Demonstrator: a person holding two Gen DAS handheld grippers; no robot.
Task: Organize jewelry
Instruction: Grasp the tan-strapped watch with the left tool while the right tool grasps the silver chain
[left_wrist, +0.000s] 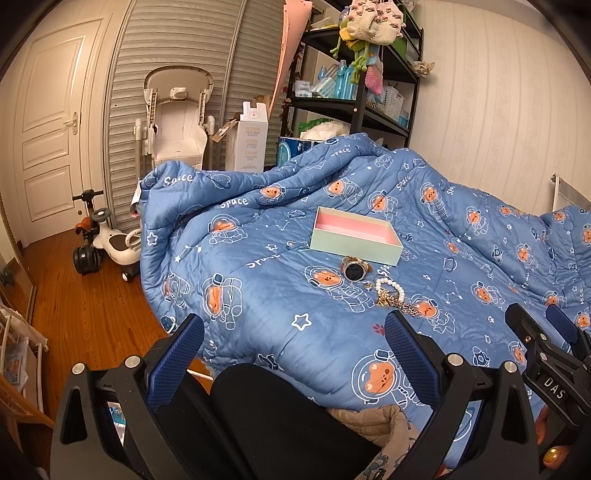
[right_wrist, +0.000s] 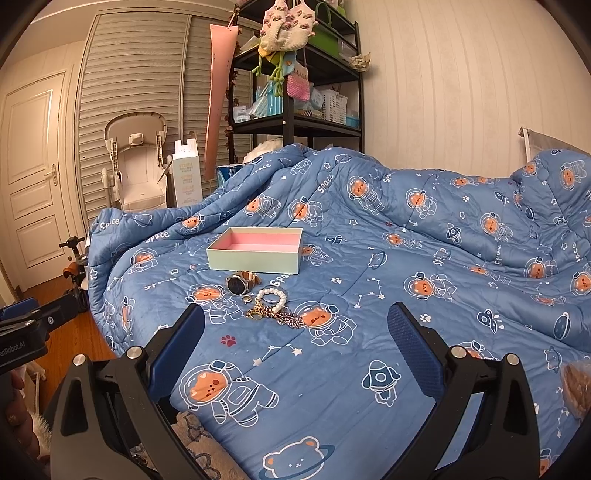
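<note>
An open mint box (right_wrist: 255, 254) with pink lining sits on the bed; just before it lie a watch (right_wrist: 240, 283), pearl bracelet (right_wrist: 273, 298) and gold chains (right_wrist: 275, 315).

A blue space-print quilt (right_wrist: 388, 258) covers the bed. On it sits an open pale-green box (right_wrist: 255, 254) with a pink inside; just in front lie a watch (right_wrist: 240, 283), a pearl bracelet (right_wrist: 274, 297) and a tangle of gold chains (right_wrist: 275, 314).
</note>
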